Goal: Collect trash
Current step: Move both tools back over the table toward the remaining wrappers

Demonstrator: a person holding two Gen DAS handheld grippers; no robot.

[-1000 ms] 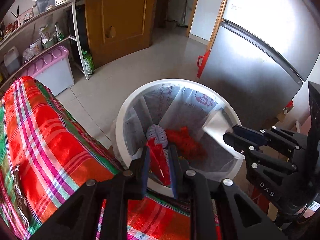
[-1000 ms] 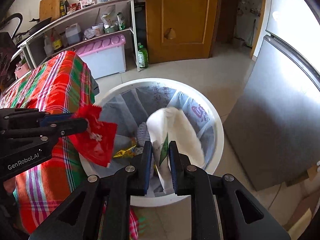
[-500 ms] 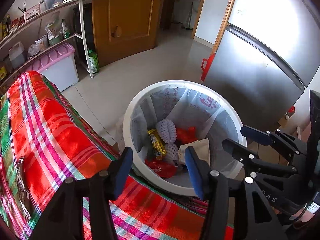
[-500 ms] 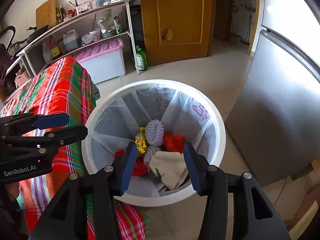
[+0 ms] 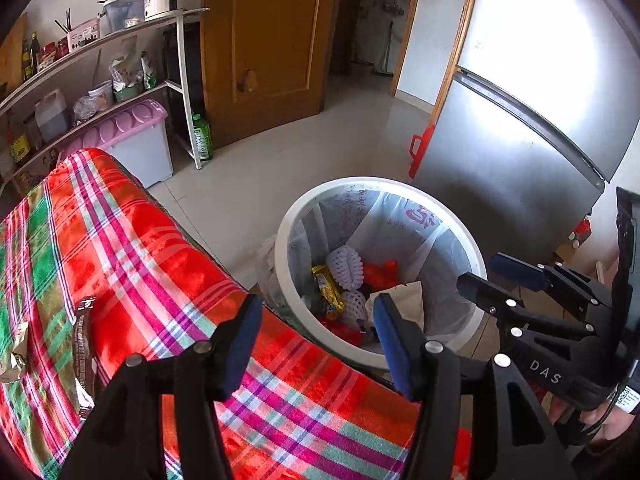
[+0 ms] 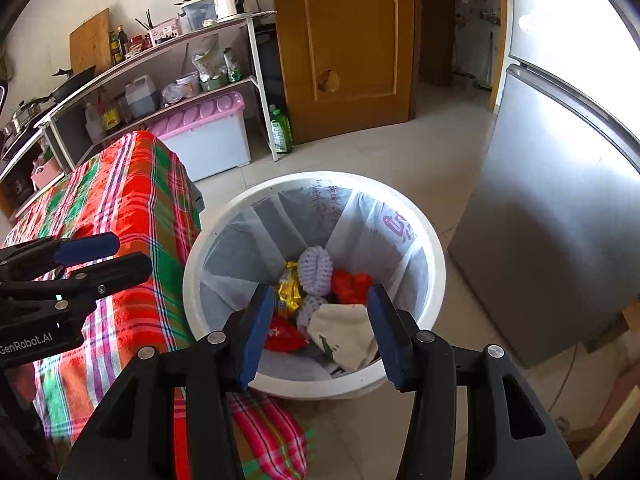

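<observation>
My left gripper [image 5: 316, 336] had its fingers spread wide and empty above the edge of the plaid-covered bench [image 5: 132, 248]. My right gripper [image 6: 316, 320] was likewise parted, holding nothing, directly over the white trash bin [image 6: 436, 248]. Inside the lined bin lay a cream paper bag [image 6: 346, 330], a red wrapper [image 6: 282, 334], a yellow snack packet [image 6: 289, 290] and white foam fruit nets [image 6: 316, 266]. A dark wrapper [image 5: 82, 344] rested on the bench.
</observation>
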